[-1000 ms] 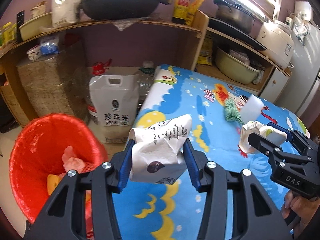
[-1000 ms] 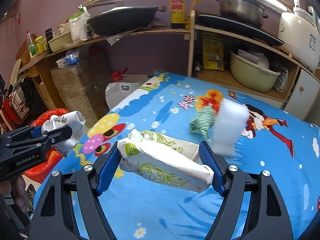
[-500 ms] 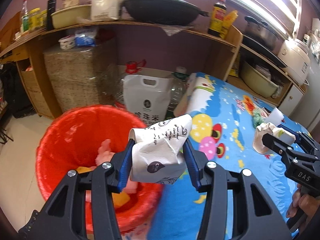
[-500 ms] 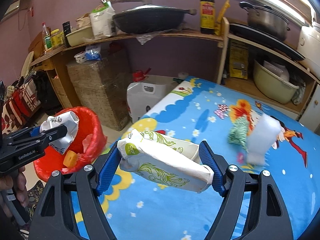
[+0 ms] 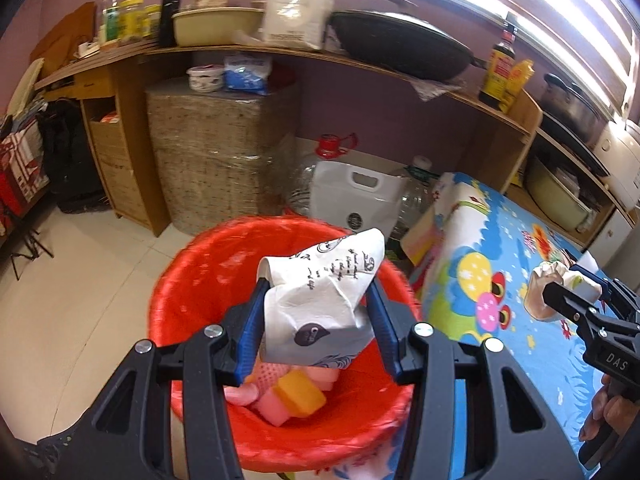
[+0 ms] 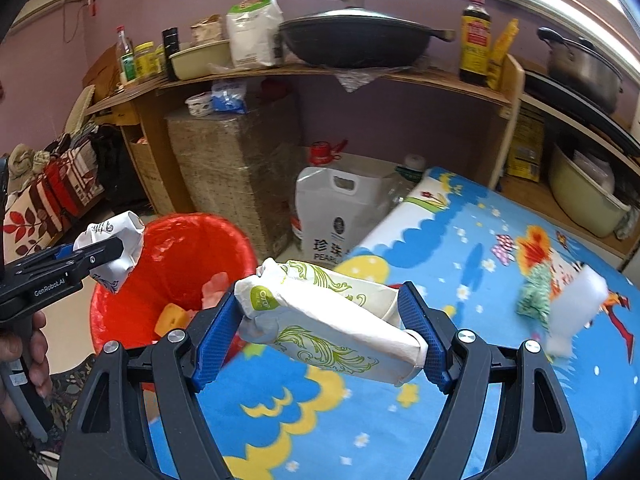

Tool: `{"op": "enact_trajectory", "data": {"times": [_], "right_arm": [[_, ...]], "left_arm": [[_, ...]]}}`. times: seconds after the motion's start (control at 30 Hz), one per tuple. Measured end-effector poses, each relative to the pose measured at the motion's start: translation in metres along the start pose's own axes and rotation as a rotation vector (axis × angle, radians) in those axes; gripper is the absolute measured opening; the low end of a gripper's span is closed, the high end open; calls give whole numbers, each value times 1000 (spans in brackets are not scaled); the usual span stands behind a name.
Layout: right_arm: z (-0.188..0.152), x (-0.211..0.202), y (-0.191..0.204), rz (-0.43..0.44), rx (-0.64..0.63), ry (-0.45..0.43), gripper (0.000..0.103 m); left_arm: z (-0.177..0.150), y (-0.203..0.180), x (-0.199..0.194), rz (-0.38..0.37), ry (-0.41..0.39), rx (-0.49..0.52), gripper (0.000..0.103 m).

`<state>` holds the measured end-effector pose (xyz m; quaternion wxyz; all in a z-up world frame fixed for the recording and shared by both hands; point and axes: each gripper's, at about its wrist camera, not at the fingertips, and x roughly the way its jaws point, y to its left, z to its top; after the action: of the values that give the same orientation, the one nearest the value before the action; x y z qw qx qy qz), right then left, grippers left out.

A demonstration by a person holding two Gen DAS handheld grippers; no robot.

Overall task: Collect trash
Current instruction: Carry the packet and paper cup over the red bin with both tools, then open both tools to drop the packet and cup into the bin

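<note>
Two grippers each hold a piece of trash. The left gripper squeezes a crumpled white paper bag with black writing between its blue pads, and the bag hangs in the air right over the red trash bin. The bin stands on the pale floor, just beside the table with the blue cartoon cloth. Inside the bin lie some pink pieces and an orange sponge block. The right gripper squeezes a flat white packet with green swirls between its blue pads. This packet hangs over the near edge of the blue cloth, next to the bin but not above it. In the right wrist view, the left gripper shows at the left side with its white bag above the bin's rim, and fingers wrap around its handle. On the cloth, farther off to the right, lie a green rag and a white blurry block, touching each other. Behind the bin stand a white rice bag with a handle and a big clear bottle with a red cap. A wooden shelf above them holds a black pan, a dark sauce bottle and a white sack.
</note>
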<state>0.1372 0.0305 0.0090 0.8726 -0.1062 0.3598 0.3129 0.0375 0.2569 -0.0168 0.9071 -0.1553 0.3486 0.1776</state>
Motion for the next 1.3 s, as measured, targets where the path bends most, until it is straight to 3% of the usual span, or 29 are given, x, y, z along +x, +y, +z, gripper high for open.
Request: {"op": "enact_trajectory", "data": {"times": [0.83, 1.0, 1.13, 1.3], "right_arm": [[28, 31, 102, 140, -139, 10, 75], [29, 32, 106, 149, -143, 12, 80], [28, 31, 105, 143, -144, 11, 80], [25, 28, 95, 128, -133, 11, 81]], "left_arm": [[6, 62, -17, 62, -34, -111, 48], [4, 64, -18, 59, -33, -119, 48], [4, 64, -17, 55, -32, -123, 59], [3, 58, -14, 50, -27, -113, 59]]}}
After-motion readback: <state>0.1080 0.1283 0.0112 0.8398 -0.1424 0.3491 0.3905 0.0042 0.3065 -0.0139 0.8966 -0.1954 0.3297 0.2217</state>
